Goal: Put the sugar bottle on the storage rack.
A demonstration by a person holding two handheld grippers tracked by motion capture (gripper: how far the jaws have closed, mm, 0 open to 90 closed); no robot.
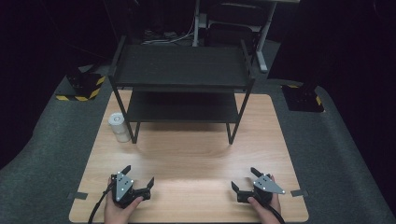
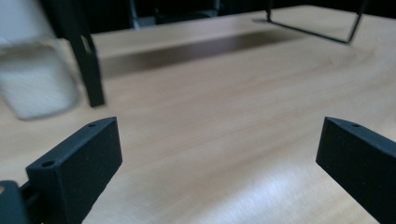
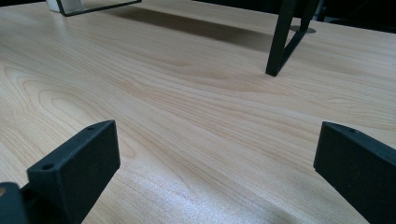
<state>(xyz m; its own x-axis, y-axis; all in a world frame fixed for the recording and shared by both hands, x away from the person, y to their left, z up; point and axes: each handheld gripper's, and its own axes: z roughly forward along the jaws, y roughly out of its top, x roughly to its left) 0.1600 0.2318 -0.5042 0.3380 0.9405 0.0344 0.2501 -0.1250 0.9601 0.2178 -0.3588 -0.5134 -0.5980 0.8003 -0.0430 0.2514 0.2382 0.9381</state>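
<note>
High view: I hold both grippers low at the near edge of the table [image 1: 196, 154]. Left gripper [image 1: 138, 178] sits near-left, right gripper [image 1: 243, 179] near-right, both w/ jaws spread wide and nothing between them. The thing nearest my work is the white jar [image 1: 118, 127], standing upright just beside the front-left leg of the black shelf rack [image 1: 182, 70], at the table's left side. It lies ahead of the left gripper and slightly to its left; long axis vertical. Left hand is clearly nearer; the right is well apart from it, across the table.

Left gripper view: jaws apart, bare wood between. The jar [image 2: 35, 79] is a blurred pale shape at upper left, prob. touching or just short of the rack leg [image 2: 88, 70] — too soft to tell. So a reach goes fwd and left of the jaw line.

Right gripper view: jaws apart too, empty. A rack leg [image 3: 280, 42] stands ahead to the right; at the far top-left a white bit [image 3: 65, 5] peeks in, the jar's base, I think. The jar's height and its gap to the leg show better from above.
</note>
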